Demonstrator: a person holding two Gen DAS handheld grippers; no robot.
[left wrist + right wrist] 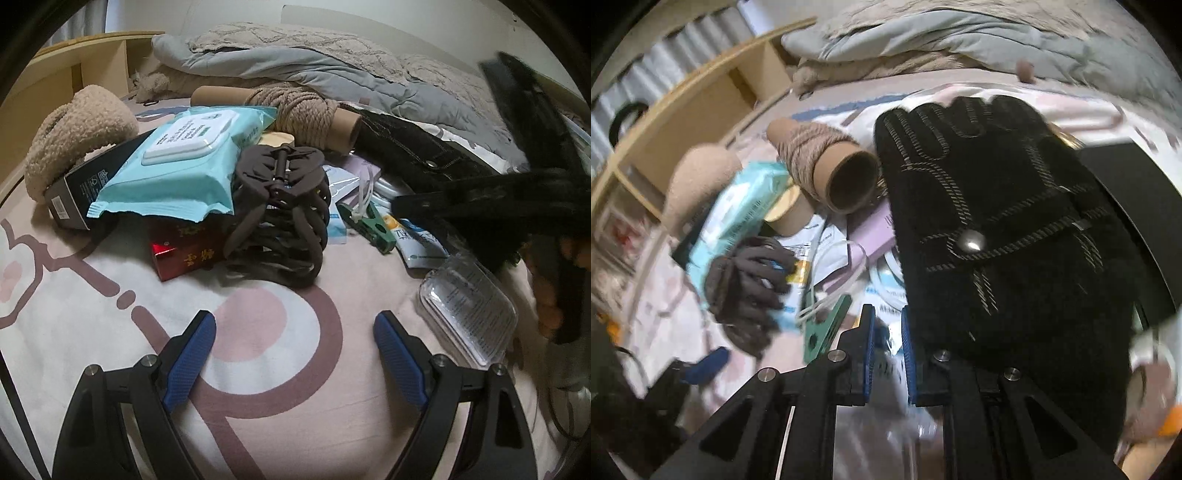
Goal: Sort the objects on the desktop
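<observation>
A pile of small things lies on a bed sheet (110, 314) with pink and brown shapes. In the middle is a big brown hair clip (280, 214). It leans on a red box (188, 254) that lies flat on the sheet. A blue pack of wipes (177, 162) rests partly on the red box and partly on a dark box (85, 192). Behind the dark box is a fluffy tan thing (74, 129). A cardboard tube with rope (295, 114) wound around it lies behind the wipes.

To the right of the clip is a green clip (369, 225) with a white tie on it. It lies on some paper packets (421, 247). A black glove (990, 221) lies palm down over the right side of the pile and hides what is under it. A clear plastic box (469, 310) sits on the sheet near the right edge. It is closed, and what is inside cannot be made out.

The left gripper (294, 334) hangs over a bare part of the sheet, in front of the pile. Its jaws stand wide apart with nothing between them. The right gripper (888, 339) sits just beside the glove's cuff. Its blue pads are close together, with a thin, blurry clear thing between them. It looks pinched, but what it is cannot be told.

A grey blanket (295, 70) is bunched up behind the pile, and a wooden shelf (713, 107) stands at the far left.
</observation>
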